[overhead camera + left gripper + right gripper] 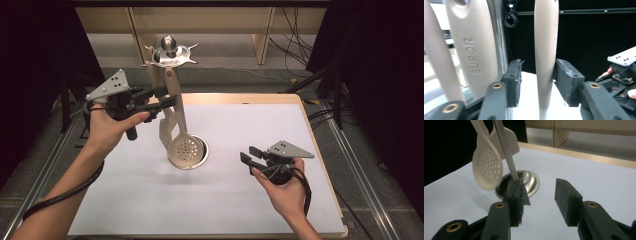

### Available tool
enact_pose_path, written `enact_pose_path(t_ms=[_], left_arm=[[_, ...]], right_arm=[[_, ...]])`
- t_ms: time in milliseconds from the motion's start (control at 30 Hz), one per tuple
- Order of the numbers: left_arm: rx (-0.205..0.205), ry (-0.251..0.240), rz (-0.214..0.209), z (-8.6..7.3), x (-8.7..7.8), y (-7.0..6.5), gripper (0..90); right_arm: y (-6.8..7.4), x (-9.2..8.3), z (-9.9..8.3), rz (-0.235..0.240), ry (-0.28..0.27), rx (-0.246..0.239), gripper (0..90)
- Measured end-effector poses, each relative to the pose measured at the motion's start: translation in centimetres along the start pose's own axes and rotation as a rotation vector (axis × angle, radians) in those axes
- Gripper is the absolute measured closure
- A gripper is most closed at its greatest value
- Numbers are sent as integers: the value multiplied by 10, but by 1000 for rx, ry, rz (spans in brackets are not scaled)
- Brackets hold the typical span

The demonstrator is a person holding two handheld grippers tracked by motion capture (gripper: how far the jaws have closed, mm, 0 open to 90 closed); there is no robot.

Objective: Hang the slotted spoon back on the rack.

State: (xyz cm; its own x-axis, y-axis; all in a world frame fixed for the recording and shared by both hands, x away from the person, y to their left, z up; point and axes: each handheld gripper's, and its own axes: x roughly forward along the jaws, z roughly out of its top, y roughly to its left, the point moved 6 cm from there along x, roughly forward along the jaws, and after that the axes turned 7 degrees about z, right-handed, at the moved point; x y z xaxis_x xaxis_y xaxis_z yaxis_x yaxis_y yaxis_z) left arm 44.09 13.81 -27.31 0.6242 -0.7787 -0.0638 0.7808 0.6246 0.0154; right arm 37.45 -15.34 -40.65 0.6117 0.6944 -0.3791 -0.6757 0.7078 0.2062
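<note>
Left of centre in the high view, a metal utensil stand [169,55] rises from a round steel base [199,156] on the white table [210,200]; its star-shaped top with hooks lets the tools hang clear of the surface. From it hangs a beige perforated skimmer [185,150], bowl low over the base, beside a second beige utensil, a turner [509,138], seen at the upper left of the right gripper view.

The left gripper [159,102], at the upper left of the high view, is level with the skimmer's handle [545,50]. Its jaws stand spread on either side of that handle, with a clear gap on the left and the right pad [565,80] just beside or barely touching it, so nothing is pinched; judging by this, the skimmer hangs by its own hook.

The right gripper [250,156], lower right of centre, rests idle near the table, jaws spread and empty.

The handles are smooth, matte, flat plastic or nylon, 1 embossed "SUPOR". The pole is polished steel; the pads are dark and rubbery.
</note>
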Motion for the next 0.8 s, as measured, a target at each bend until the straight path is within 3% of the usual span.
enact_pose_path(t_ms=[33, 67, 333, 433, 633, 733, 800], left_arm=[[-5, -7, 9, -2, -3, -1, 525], [-5, -10, 16, -3, -4, -1, 516], [16, -41, 81, -15, -22, -5, 482], [20, -48, 99, -19, -27, -6, 478], [30, -63, 149, -34, -40, -6, 472], [21, -60, 162, -43, -46, -6, 469], [21, -55, 172, -48, -49, -5, 468]], right_arm=[[-1, 1, 0, 0, -4, -13, 595], [0, 0, -1, -5, 3, 12, 594], [0, 0, -2, -4, 0, 25, 588], [-3, 0, -2, -12, 1, -4, 586], [-5, -2, -2, -18, -1, -7, 584], [-4, -3, -2, -19, 4, 29, 583], [-6, -3, -2, -23, 2, 2, 582]])
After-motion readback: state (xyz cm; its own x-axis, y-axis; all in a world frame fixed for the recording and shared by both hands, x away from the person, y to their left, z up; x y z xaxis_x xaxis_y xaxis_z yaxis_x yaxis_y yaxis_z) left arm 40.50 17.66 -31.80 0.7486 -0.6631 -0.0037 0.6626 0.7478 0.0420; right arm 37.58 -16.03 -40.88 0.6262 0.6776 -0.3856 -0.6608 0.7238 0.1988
